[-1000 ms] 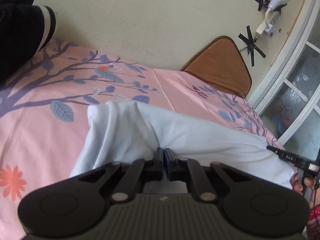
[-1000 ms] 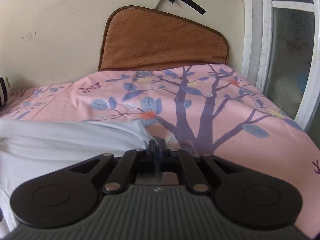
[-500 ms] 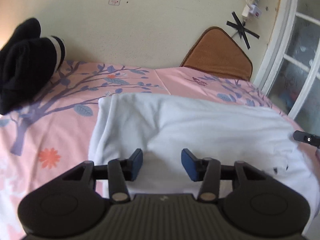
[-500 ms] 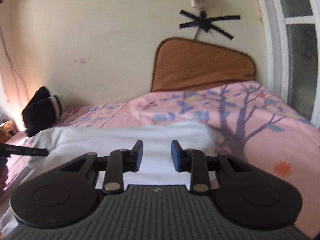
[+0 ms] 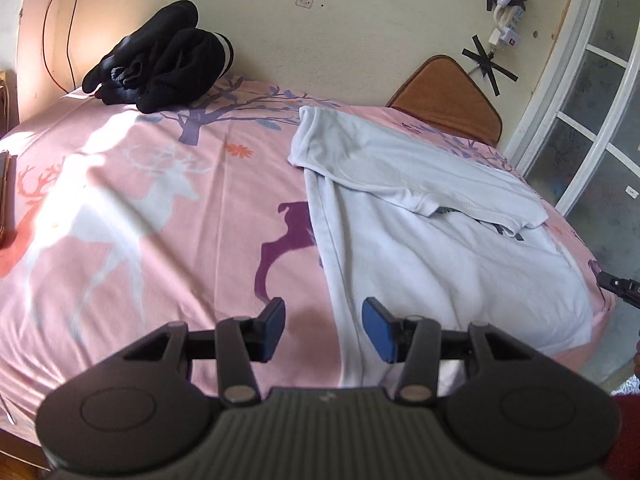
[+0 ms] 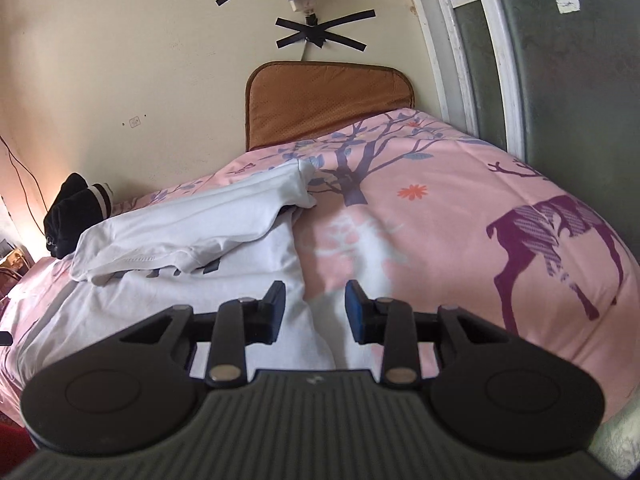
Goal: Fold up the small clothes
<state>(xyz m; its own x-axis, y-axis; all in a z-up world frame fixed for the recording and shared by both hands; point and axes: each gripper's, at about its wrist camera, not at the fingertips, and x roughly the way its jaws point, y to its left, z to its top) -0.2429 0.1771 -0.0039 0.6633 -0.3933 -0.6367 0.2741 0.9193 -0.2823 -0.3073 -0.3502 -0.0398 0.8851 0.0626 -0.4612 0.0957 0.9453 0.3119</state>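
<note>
the white shirt [image 5: 440, 248] lies flat on the pink bedsheet [image 5: 140, 208], its far part already folded back over itself so that 1 doubled band crosses the garment near the brown cushion [image 5: 448, 96]. its long axis runs from that fold toward the near edge of the bed, where both grippers hang. the left gripper [image 5: 324, 330] straddles the shirt's left long edge: 1 pad over bare sheet, the other over cloth, jaws partly apart with nothing pinched. the right gripper [image 6: 314, 312] sits over the opposite long edge, jaws likewise parted and holding nothing. each hand looks about equally near its own near corner, so the next fold probably calls for both to close on the near hem and carry it away toward the cushion. the black garment [image 5: 160, 68] lies well apart.
</note>
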